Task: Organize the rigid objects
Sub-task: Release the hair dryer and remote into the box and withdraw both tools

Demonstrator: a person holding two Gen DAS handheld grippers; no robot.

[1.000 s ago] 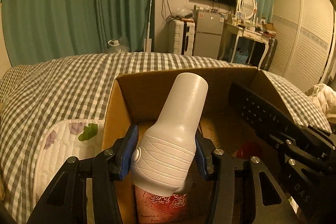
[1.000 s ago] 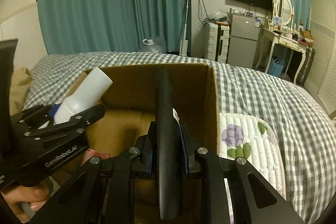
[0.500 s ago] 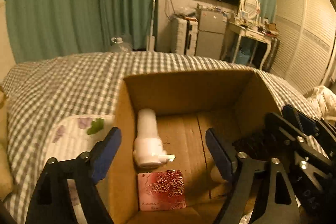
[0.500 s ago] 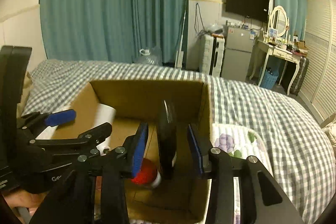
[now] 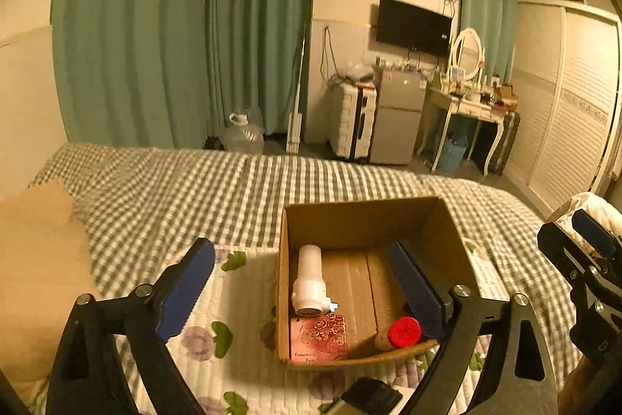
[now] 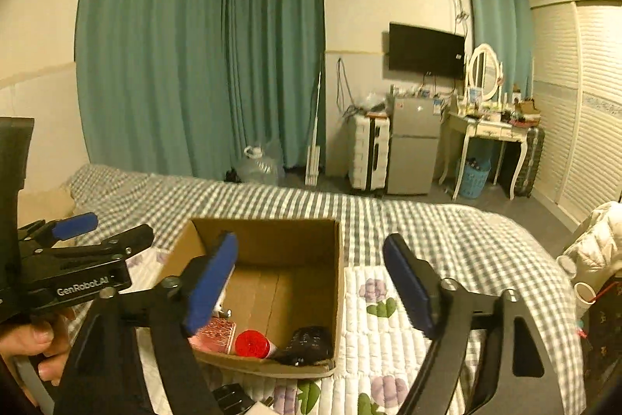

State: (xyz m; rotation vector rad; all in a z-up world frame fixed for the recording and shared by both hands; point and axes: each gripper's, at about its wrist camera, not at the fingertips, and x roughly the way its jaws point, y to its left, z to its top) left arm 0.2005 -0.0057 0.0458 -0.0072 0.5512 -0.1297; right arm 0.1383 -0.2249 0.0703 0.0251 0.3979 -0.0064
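An open cardboard box (image 5: 365, 215) (image 6: 268, 230) sits on the bed. Inside it lie a white bottle (image 5: 309, 279), a pink rose-printed carton (image 5: 318, 337) (image 6: 215, 331), a red-capped bottle (image 5: 404, 331) (image 6: 252, 343) and a black remote (image 6: 307, 341). My left gripper (image 5: 299, 251) hovers above and in front of the box, its jaws opening with nothing between them. My right gripper (image 6: 311, 242) hangs over the box's right side, jaws also opening and empty. Each gripper shows in the other's view: the right gripper (image 5: 583, 259), the left gripper (image 6: 77, 251).
The box rests on a quilted floral pad (image 5: 233, 321) (image 6: 373, 329) over a grey checked bedcover (image 5: 194, 182). A tan pillow (image 5: 35, 259) lies at the left and white clothing (image 6: 594, 240) at the right. A hand (image 6: 35, 341) holds the left gripper.
The left gripper let go of the white bottle and the right let go of the black remote; both now lie in the box. Both grippers opened and drew back and upward.
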